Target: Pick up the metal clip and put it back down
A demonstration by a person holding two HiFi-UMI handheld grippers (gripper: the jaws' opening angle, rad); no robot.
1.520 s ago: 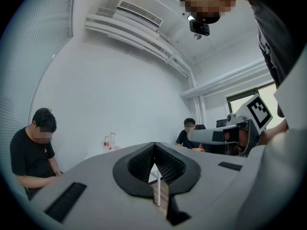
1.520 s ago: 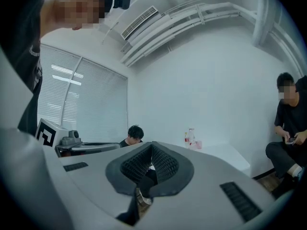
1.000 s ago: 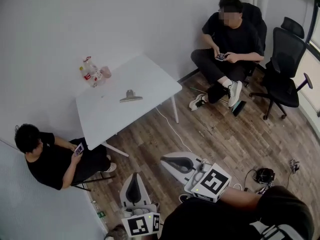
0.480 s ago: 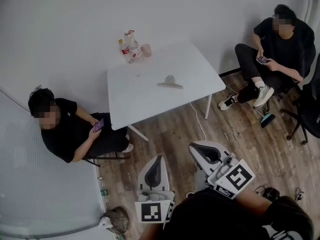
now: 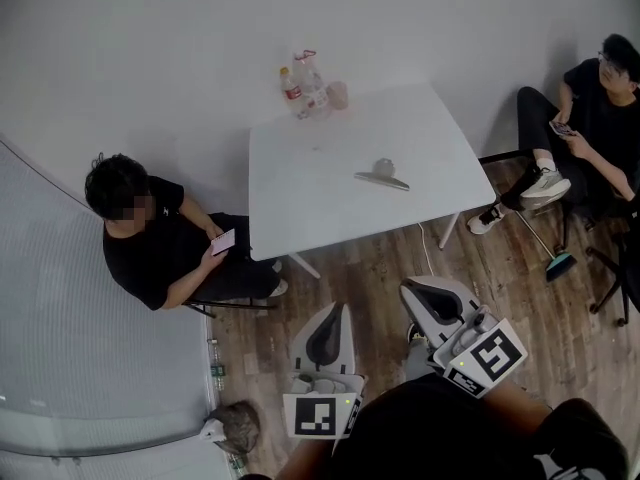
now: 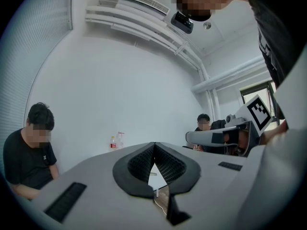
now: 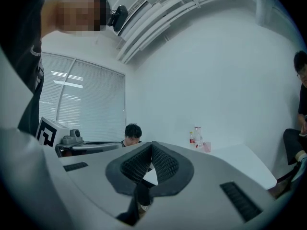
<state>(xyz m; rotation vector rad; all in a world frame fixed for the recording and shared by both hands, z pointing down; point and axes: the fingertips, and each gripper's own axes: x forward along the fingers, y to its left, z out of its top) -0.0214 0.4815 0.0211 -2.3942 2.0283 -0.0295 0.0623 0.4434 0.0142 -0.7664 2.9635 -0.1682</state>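
The metal clip [image 5: 382,176] lies flat on the white table [image 5: 320,208], right of its middle. Both grippers hang low over the wooden floor, well short of the table's near edge. My left gripper [image 5: 334,310] points toward the table with its jaws closed together and nothing between them. My right gripper [image 5: 412,291] sits beside it to the right, also shut and empty. In the left gripper view the left gripper [image 6: 154,143] has its pads meeting at the tip. In the right gripper view the right gripper [image 7: 152,143] looks the same. The clip is hidden in both gripper views.
Bottles and a pink cup [image 5: 310,90] stand at the table's far edge by the wall. A person [image 5: 150,238] sits close to the table's left side, another person [image 5: 600,108] at the far right. A cable and a broom [image 5: 555,258] lie on the floor.
The head view has swung left, so the table and clip now sit further right in the picture. Both grippers stay shut, low and away from the table.
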